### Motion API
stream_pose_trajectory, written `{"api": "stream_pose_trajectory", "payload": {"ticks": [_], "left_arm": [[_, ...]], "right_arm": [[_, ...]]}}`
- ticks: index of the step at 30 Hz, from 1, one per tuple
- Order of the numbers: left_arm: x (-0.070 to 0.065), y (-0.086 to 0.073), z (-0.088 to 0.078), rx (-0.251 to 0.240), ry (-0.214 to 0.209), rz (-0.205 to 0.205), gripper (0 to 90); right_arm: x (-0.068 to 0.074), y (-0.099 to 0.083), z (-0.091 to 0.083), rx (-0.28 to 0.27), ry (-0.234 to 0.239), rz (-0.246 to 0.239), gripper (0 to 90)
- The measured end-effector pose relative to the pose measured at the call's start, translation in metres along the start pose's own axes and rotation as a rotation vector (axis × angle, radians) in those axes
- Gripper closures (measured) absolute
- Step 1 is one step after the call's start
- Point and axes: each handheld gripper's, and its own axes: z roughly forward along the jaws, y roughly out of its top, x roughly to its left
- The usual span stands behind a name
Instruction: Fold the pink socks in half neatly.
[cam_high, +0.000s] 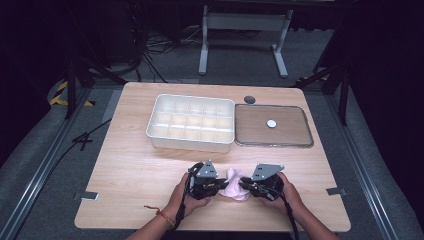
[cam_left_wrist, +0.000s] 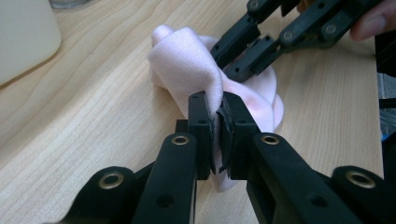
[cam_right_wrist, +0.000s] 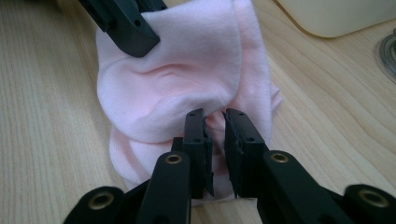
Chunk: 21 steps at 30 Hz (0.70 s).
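This looks like a lab or recording studio rather than a home: a bare wooden table (cam_high: 150, 165) stands on grey carpet between metal floor rails (cam_high: 45, 165), with black drapes around. Beyond the jaws, loose cables (cam_high: 150, 55) trail across the floor beside a white desk frame (cam_high: 245, 35).

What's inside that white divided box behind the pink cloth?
The white box has rows of compartments, and those facing the high view look bare. Its near wall hides the floor of the front row.
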Motion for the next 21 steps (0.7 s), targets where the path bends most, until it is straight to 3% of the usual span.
{"api": "stream_pose_trajectory", "payload": {"ticks": [11, 13, 16, 19, 21], "left_arm": [[-0.003, 0.007, 0.001, 0.001, 0.016, 0.010, 83.4], [-0.003, 0.007, 0.000, 0.006, 0.020, 0.001, 83.4], [-0.003, 0.007, 0.001, 0.010, 0.020, 0.005, 83.4], [-0.003, 0.007, 0.002, 0.009, 0.024, 0.017, 83.3], [-0.004, 0.008, 0.002, 0.015, 0.026, 0.012, 83.2]], "right_arm": [[0.000, 0.003, 0.000, -0.002, -0.008, 0.002, 79.4], [-0.004, 0.002, -0.008, -0.051, 0.000, 0.046, 79.1], [-0.005, 0.002, -0.012, -0.078, -0.003, 0.054, 79.0], [0.001, 0.004, -0.011, -0.080, 0.002, 0.024, 78.9], [0.004, 0.004, -0.004, -0.032, -0.007, -0.002, 79.6]]}}
